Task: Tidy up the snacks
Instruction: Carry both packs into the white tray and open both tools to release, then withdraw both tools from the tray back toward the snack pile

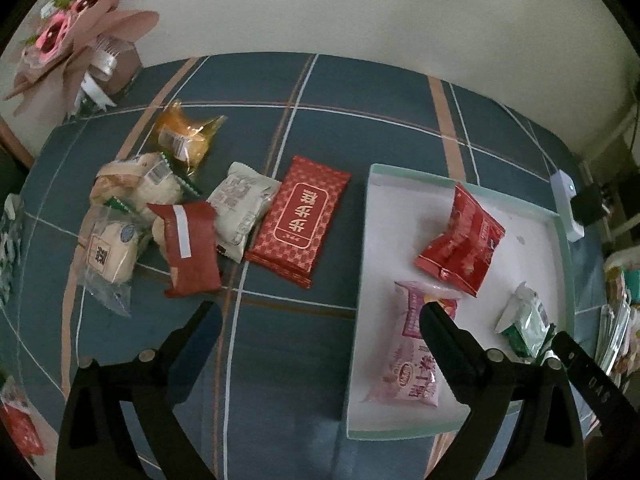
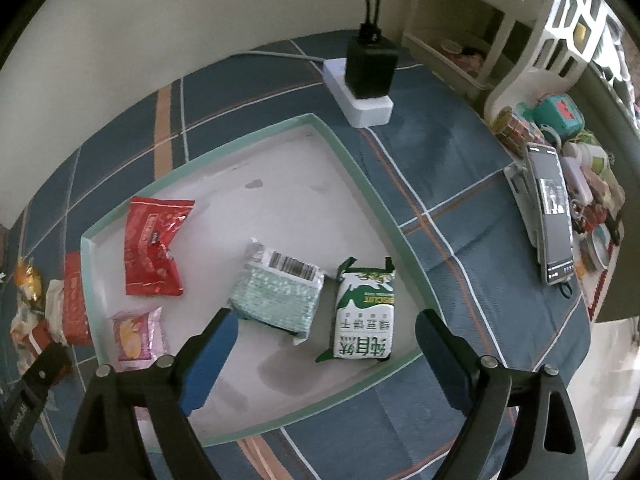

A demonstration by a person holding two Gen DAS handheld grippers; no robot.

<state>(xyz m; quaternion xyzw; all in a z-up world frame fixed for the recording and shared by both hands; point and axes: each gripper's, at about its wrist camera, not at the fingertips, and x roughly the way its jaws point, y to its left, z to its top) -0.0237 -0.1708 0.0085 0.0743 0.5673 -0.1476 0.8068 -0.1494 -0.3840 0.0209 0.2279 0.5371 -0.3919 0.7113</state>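
**Four snacks in, a pile still waiting**

Now your tray (image 1: pixel 560 224) holds four packets while the heap (image 1: pixel 168 216) lies left of it on the tablecloth (image 1: pixel 360 136). Your left gripper (image 1: pixel 320 312) and right gripper (image 2: pixel 324 320) both hang released, holding nothing. Reaching left, you could clip the tray's raised rim. Bare cloth between tray and heap gives room.

I'm working in a lived-in home.
Checked tablecloth (image 2: pixel 460 184), paper bouquet (image 1: pixel 68 36) at its far-left corner, trinkets (image 2: pixel 576 152) along the right edge.
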